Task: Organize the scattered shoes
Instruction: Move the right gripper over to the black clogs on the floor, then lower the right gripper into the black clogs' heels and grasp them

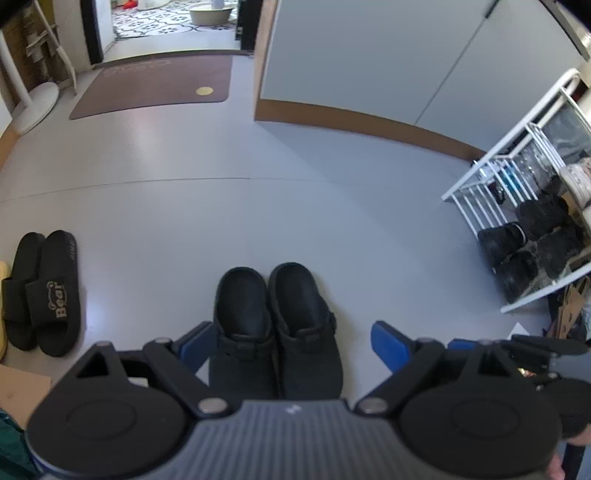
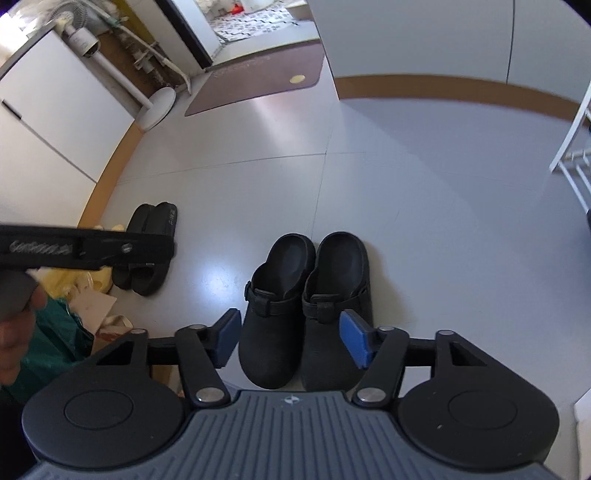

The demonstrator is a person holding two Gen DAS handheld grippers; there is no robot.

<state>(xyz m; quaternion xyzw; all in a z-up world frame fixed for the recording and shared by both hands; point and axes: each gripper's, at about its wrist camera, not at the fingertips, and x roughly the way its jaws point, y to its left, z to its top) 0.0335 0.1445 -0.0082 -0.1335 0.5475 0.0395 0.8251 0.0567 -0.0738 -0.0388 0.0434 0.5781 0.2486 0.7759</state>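
Black clogs, plain. Black slides, gold "Bear" print. Floor pale grey. Doormat brown, 1 yellow dot. Shoe rack white. Far tile floor white, dark floral pattern. Gripper pads blue.

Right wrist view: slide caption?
Right gripper poised open over paired black clogs on grey floor.

Left gripper: pointed steeply downward, its blue pads spread wide, nothing pressed between them.
Right gripper: also angled steeply down, pads set noticeably narrower than the left pair, not seen pressing on anything.
Hand: at the left edge of the right wrist view, wrapped around the other gripper's handle.
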